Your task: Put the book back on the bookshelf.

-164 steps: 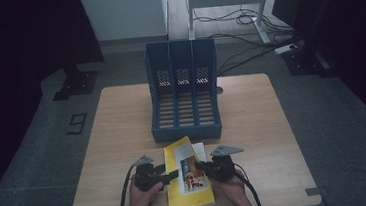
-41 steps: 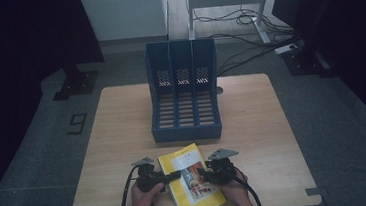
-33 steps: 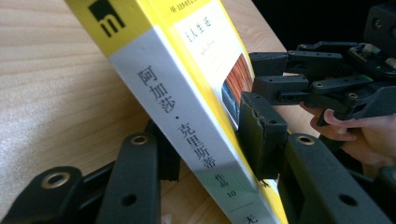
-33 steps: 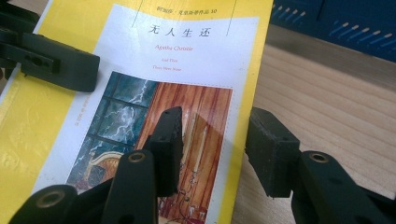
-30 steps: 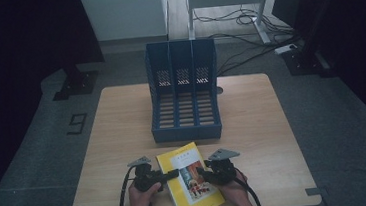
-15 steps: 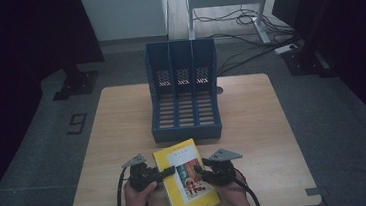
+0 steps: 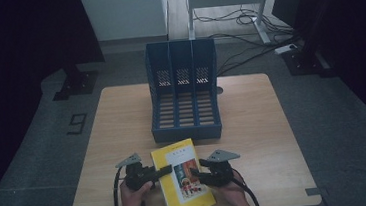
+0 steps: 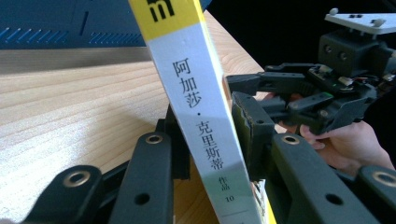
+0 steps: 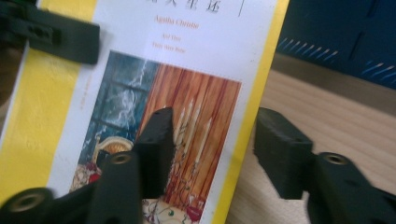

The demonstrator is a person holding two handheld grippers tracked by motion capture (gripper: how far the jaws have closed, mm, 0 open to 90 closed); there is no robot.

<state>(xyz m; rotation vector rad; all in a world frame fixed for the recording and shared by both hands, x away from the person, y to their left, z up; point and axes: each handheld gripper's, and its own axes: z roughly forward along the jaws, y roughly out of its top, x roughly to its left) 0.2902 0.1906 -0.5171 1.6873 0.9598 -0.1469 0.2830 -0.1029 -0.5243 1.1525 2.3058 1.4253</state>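
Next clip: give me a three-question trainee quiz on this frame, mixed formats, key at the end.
1. True or false: the left gripper has its jaws on either side of the book's spine.
2. Which colour borders the book cover? A red, B yellow, C green.
3. How many compartments does the blue file rack have?
Key: 1 true; 2 B; 3 three. The right gripper is open, one jaw over the cover.

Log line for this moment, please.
left gripper: shut on book spine | right gripper: open, straddling book's edge | book: off table, tilted | file rack: empty
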